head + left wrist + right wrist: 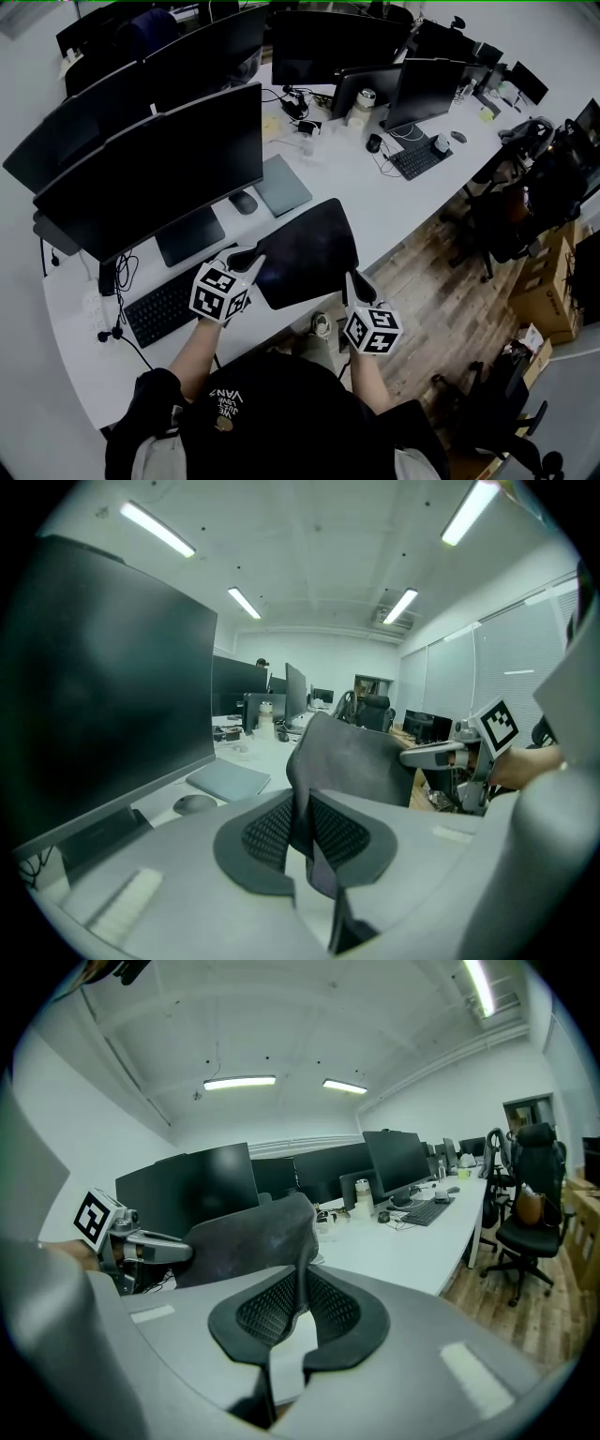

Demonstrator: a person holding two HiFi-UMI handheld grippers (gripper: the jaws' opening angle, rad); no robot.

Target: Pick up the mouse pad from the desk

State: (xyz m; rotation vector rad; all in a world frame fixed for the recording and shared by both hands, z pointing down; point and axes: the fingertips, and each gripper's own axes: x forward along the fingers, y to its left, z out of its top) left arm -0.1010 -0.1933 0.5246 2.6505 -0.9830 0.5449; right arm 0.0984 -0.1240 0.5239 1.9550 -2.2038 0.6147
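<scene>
A dark grey mouse pad [305, 251] hangs in the air over the front of the white desk [394, 202], held by both grippers. My left gripper [246, 259] is shut on its left corner, and in the left gripper view the mouse pad [352, 761] rises as a bent sheet from between the shut pads [272, 832]. My right gripper [356, 286] is shut on the near right edge. Seen from the right gripper view, the mouse pad [253, 1237] curls up from the jaws, with the left gripper [155, 1251] at its far side.
A row of black monitors [159, 164] lines the desk's back. A keyboard [164, 305] lies at the lower left, a mouse [243, 202] and a grey pad [282, 185] behind the held pad. Farther right sit another keyboard [418, 157] and office chairs [511, 211] on wood flooring.
</scene>
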